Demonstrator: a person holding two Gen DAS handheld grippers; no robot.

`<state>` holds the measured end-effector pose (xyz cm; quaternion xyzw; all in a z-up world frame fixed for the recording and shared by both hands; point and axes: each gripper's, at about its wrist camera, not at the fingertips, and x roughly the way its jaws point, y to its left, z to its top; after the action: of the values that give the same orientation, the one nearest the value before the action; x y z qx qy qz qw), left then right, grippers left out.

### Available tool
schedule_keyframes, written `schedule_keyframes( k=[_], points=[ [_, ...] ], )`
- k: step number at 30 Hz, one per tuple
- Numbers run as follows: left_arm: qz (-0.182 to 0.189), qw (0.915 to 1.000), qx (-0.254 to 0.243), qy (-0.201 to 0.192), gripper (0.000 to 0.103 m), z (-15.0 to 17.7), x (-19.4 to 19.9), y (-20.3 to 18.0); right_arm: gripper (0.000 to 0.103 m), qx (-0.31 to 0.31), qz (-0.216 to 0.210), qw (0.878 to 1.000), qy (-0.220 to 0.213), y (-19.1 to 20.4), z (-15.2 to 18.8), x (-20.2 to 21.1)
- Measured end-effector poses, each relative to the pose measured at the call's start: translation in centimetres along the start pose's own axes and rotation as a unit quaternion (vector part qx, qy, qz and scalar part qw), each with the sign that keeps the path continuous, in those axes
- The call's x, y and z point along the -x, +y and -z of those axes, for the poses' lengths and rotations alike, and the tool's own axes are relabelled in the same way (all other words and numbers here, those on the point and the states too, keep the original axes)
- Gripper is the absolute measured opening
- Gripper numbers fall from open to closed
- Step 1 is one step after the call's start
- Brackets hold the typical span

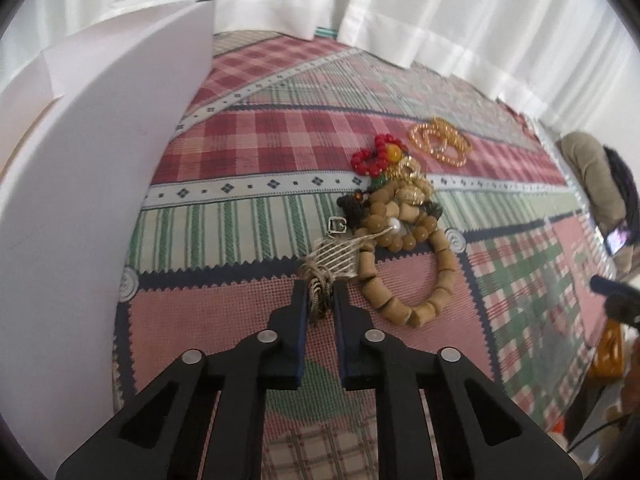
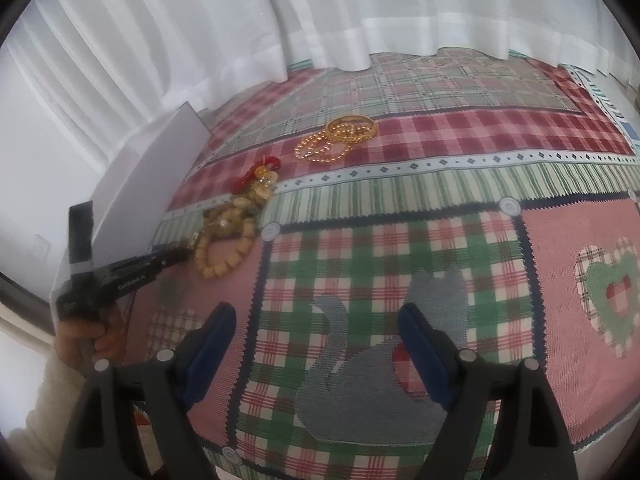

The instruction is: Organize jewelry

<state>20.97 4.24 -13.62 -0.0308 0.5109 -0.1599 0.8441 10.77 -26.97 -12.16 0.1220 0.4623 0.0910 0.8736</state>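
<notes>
My left gripper (image 1: 320, 294) is shut on the tassel end of a cord-and-chain piece (image 1: 334, 262) at the near edge of a jewelry pile. The pile holds a wooden bead bracelet (image 1: 420, 272), a red bead string (image 1: 370, 158) and gold pieces (image 1: 412, 184). Gold bead bangles (image 1: 440, 140) lie apart, further back. In the right wrist view the left gripper (image 2: 176, 256) reaches the pile from the left, beside the wooden bracelet (image 2: 224, 248); the gold bangles (image 2: 340, 136) lie beyond. My right gripper (image 2: 318, 320) is open and empty above the cloth.
A white box (image 1: 100, 168) stands at the left, right beside the pile, and also shows in the right wrist view (image 2: 148, 184). A patchwork plaid tablecloth (image 2: 440, 240) covers the table. White curtains (image 2: 280, 12) hang behind. The table's right edge drops off toward a person (image 1: 600, 184).
</notes>
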Motion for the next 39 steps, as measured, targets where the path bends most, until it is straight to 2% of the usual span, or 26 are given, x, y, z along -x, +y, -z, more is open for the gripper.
schedule_keyframes(
  k=[5, 10, 13, 15, 20, 27, 34, 37, 39],
  points=[
    [-0.003, 0.9992, 0.030, -0.028, 0.010, 0.6, 3.2, 0.8, 0.085, -0.006, -0.003, 1.000, 0.002, 0.2, -0.8, -0.5],
    [-0.009, 0.9984, 0.050, -0.026, 0.010, 1.2, 5.1, 1.6, 0.084, -0.015, -0.036, 0.999, 0.022, 0.9, -3.0, -2.4],
    [-0.020, 0.9981, 0.057, -0.017, 0.010, 1.7, 5.3, 1.9, 0.073, -0.027, -0.065, 0.996, 0.047, 1.6, -5.0, -4.5],
    [-0.028, 0.9979, 0.057, -0.011, 0.010, 2.2, 5.2, 2.0, 0.056, -0.030, -0.075, 0.995, 0.060, 2.1, -6.6, -6.0],
    [-0.033, 0.9977, 0.059, -0.001, 0.010, 2.7, 4.8, 1.9, 0.042, -0.051, -0.086, 0.991, 0.086, 3.1, -10.1, -9.8],
    [-0.037, 0.9982, 0.048, 0.005, 0.010, 2.8, 4.3, 1.2, 0.041, -0.038, -0.049, 0.990, 0.130, 5.3, -12.7, -15.5],
    [-0.035, 0.9981, 0.049, 0.014, 0.010, 2.8, 3.5, 1.2, 0.041, -0.005, 0.004, 0.990, 0.138, 7.0, -13.4, -18.7],
    [-0.037, 0.9978, 0.051, 0.022, 0.010, 2.8, 3.0, 1.3, 0.041, 0.039, 0.036, 0.990, 0.130, 8.6, -13.7, -19.1],
    [-0.037, 0.9976, 0.052, 0.027, 0.010, 2.8, 2.6, 1.3, 0.028, 0.074, 0.071, 0.987, 0.125, 9.7, -13.6, -19.5]
  ],
)
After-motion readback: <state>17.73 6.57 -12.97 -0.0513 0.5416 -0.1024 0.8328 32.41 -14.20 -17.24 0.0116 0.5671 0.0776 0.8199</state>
